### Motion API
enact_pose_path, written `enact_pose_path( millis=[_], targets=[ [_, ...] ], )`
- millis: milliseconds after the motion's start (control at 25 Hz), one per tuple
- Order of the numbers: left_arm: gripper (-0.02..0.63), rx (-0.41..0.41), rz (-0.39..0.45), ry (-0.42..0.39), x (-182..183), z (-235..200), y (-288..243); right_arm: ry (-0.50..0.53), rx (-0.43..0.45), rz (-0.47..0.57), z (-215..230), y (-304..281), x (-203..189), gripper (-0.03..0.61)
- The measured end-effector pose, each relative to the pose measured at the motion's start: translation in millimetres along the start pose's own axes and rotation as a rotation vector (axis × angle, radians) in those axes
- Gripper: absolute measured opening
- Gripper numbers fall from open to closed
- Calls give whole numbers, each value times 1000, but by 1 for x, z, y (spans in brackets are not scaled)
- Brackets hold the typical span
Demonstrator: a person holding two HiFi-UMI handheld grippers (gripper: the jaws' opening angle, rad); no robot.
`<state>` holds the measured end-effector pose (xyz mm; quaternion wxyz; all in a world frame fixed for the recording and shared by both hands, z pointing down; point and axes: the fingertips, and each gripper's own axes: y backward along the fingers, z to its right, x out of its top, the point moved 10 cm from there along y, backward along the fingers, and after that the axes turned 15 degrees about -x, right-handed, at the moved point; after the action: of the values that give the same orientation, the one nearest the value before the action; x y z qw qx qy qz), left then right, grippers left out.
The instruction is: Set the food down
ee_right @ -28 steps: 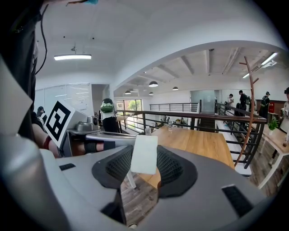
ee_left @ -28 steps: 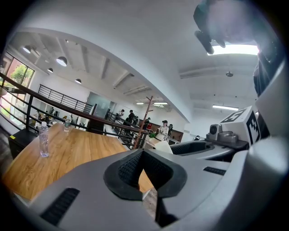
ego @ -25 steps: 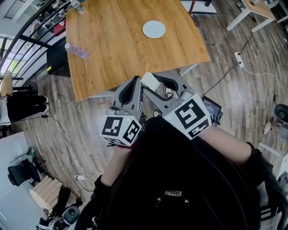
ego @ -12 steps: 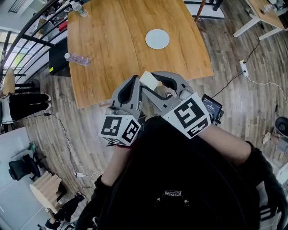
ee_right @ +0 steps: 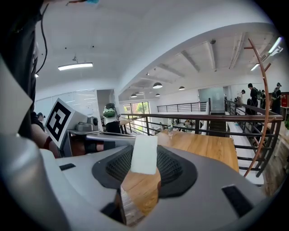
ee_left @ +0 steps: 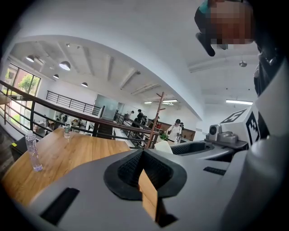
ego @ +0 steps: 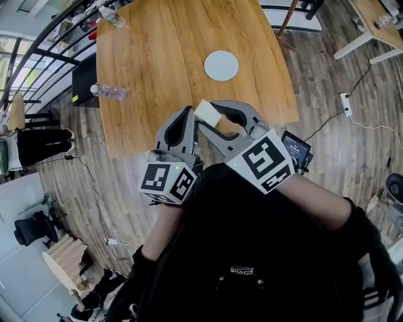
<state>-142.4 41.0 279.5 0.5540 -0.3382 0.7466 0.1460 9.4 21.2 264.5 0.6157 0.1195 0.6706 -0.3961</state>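
Nothing that can be read shows in any view: the left-hand marker cube (ego: 169,182) and the right-hand marker cube (ego: 264,160), near the middle of the head view, bear only black-and-white square patterns, with no letters or numbers, and the same patterns show again at 3 o'clock in the left gripper view and at 9 o'clock in the right gripper view. A small white print (ego: 241,270) on the person's black garment, toward 6 o'clock in the head view, is too small to make out. Any labels on the lying bottle (ego: 108,92) at 10 o'clock on the bench (ego: 157,56) and the standing bottle (ego: 110,14) at 11 o'clock are likewise too small to read.
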Motion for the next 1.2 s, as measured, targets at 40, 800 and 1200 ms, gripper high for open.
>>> enact_pose_path(
  millis=[40, 800, 1200],
  targets=[
    [3, 4, -3, -2, 1, 0, -4, -5, 5, 0, 4, -1, 0, 178],
    [2, -40, -122, -6, 5, -16, -65, -104, -35, -16, 58, -19, -10, 178],
    [2, -150, -124, -39, 30, -41, -86, -106, -159, 19, 71, -27, 12, 176]
  ],
)
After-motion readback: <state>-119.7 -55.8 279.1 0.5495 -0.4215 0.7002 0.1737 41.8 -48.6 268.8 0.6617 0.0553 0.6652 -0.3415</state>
